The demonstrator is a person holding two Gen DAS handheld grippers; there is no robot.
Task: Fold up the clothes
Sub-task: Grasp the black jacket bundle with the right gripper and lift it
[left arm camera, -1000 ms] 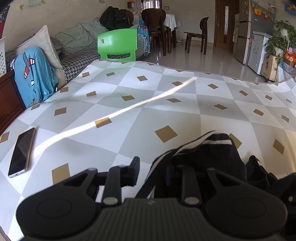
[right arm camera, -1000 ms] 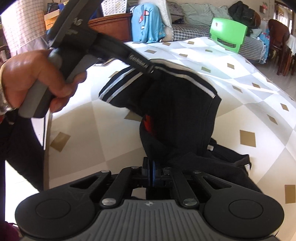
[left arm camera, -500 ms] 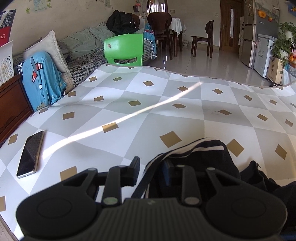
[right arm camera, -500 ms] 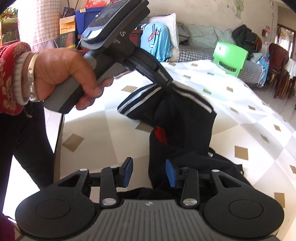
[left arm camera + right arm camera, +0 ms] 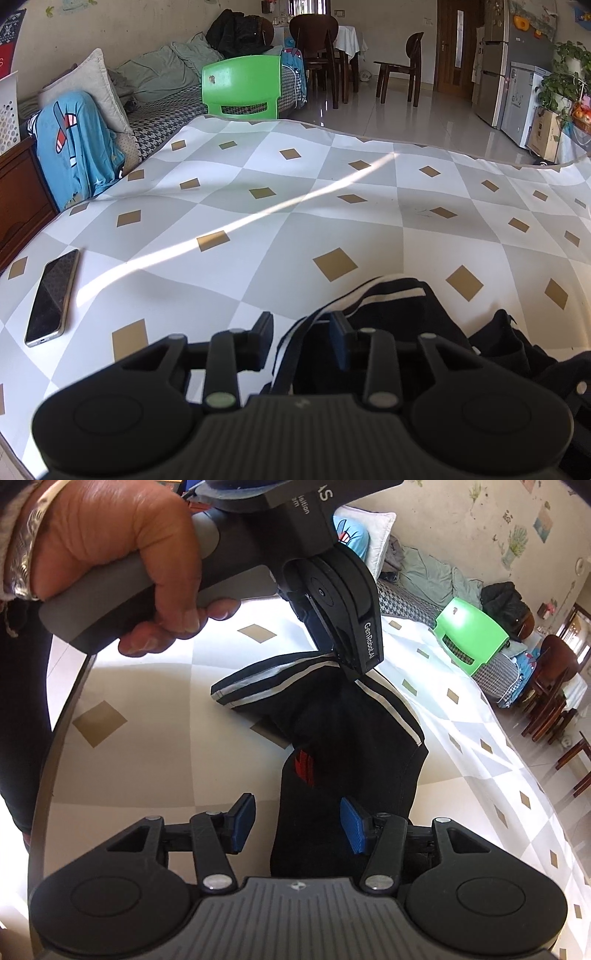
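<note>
The right gripper point(image 5: 297, 823) is seen opening, its blue pads clear of the black garment point(image 5: 354, 746) lying between them. At twelve o'clock, the left gripper point(image 5: 301, 338) is opening around the striped hem. The garment is heaped on the checked tablecloth point(image 5: 332, 206).

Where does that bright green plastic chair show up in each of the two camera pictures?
Left wrist view: the green chair stands at top, left of centre, beyond the far edge of the checked table cover.
Right wrist view: the green chair sits at the right, above mid-height, past the same cover.
Shared landmark: the black striped garment near each camera.
</note>
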